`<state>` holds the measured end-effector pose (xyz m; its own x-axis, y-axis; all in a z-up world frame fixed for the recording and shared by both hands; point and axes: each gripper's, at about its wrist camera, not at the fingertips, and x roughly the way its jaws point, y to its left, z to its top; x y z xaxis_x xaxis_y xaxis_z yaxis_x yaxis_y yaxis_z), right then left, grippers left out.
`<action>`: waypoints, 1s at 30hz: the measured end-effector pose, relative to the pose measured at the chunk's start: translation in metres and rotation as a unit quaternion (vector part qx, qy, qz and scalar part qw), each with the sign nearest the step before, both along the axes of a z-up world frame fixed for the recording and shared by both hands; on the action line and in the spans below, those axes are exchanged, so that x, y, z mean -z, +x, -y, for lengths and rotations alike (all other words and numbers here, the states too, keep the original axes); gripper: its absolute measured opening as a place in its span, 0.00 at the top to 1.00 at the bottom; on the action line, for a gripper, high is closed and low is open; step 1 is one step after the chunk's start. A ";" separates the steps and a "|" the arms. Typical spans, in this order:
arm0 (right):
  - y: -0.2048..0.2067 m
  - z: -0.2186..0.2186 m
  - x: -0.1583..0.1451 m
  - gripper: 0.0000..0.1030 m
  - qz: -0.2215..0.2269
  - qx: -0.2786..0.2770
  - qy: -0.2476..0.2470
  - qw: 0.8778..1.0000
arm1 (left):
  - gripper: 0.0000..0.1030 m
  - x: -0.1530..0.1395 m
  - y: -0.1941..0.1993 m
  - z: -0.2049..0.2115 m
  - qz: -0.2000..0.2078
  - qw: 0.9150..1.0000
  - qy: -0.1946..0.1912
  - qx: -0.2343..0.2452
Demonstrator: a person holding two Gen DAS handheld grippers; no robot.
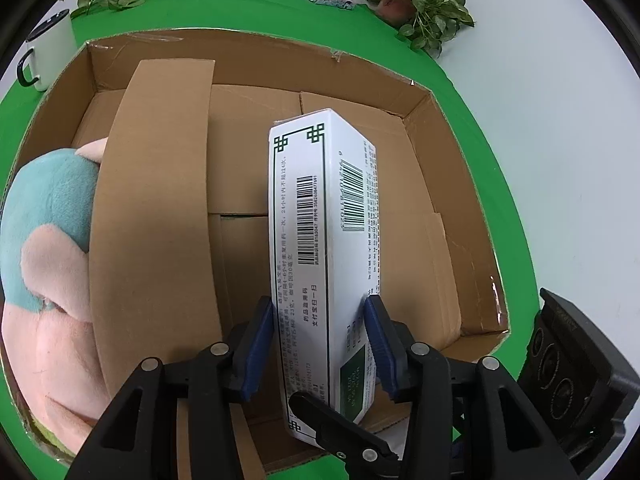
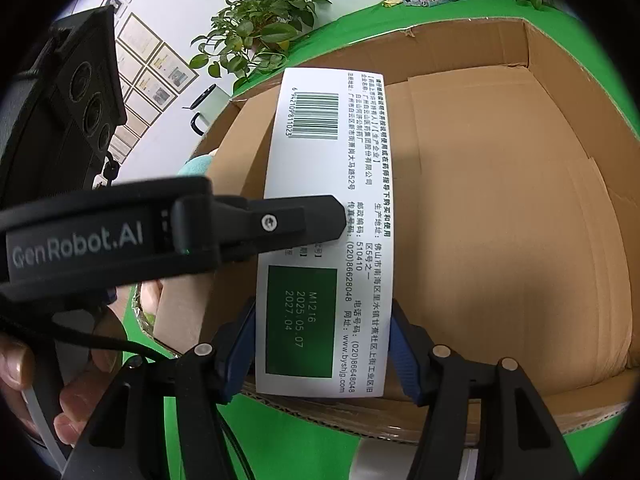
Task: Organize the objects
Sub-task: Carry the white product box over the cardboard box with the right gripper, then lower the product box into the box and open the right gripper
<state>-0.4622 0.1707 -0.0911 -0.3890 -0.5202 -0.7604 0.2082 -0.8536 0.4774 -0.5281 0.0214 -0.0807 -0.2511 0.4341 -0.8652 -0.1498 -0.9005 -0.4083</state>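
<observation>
Both tools (image 1: 320, 344) (image 2: 324, 354) clamp the medicine box (image 1: 320, 216) (image 2: 324, 184); only the left view shows a plush toy (image 1: 48, 264).

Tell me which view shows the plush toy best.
The left wrist view. There the plush toy fills the left compartment of the cardboard box, beside the cardboard divider, its teal and pink fabric plain. The right wrist view shows only a teal sliver behind the box wall.

Between the blue pads (image 1: 260, 344) of the left claw (image 1: 320, 340): a white medicine box (image 1: 320, 240) with green border, black barcodes. Left of it, teal-and-pink plush toy (image 1: 52, 248). The worktop (image 1: 240, 4) is green.
</observation>
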 end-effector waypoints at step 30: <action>0.005 -0.008 -0.001 0.38 0.020 -0.014 0.016 1.000 | 0.51 -0.029 0.051 0.093 -0.080 0.994 0.007 -0.075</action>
